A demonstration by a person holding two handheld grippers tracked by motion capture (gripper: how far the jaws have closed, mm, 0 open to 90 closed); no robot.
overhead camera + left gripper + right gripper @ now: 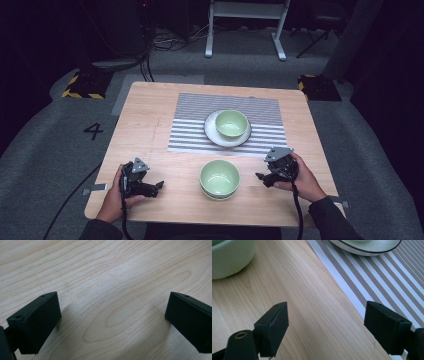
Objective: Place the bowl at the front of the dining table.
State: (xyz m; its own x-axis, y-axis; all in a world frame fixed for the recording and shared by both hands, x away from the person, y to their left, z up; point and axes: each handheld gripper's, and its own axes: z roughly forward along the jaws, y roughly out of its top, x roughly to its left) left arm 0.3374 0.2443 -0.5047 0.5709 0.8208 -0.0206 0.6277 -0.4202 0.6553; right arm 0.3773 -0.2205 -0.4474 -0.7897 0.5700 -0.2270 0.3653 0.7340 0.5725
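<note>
High view. Pale wooden square table (pixel 150 115); grey-and-white striped woven placemat (pixel 195 107) toward 12 o'clock. On the mat, a white round plate with a dark rim (pixel 212 134) carrying a pale green ceramic bowl (pixel 231 123). Off the mat, at 6 o'clock of the plate, a second pale green bowl sitting in another like it (pixel 219 179). Left gripper (pixel 159 186) at 9 o'clock of this stack, right gripper (pixel 259 176) at 3 o'clock; both apart from it, each held in a hand.

Left gripper view. Jaws spread wide, released, over bare wood; nothing between them.

Right gripper view. Jaws likewise spread and empty. Stack's wall (pixel 229 257) at 10 o'clock, plate rim (pixel 362 248) at 1 o'clock, mat edge (pixel 372 282) running under the far jaw.

Step, as judged: approach, before any grasp. Next move calls for closing in on the near stack's rim from both flanks, gripping without tipping.
</note>
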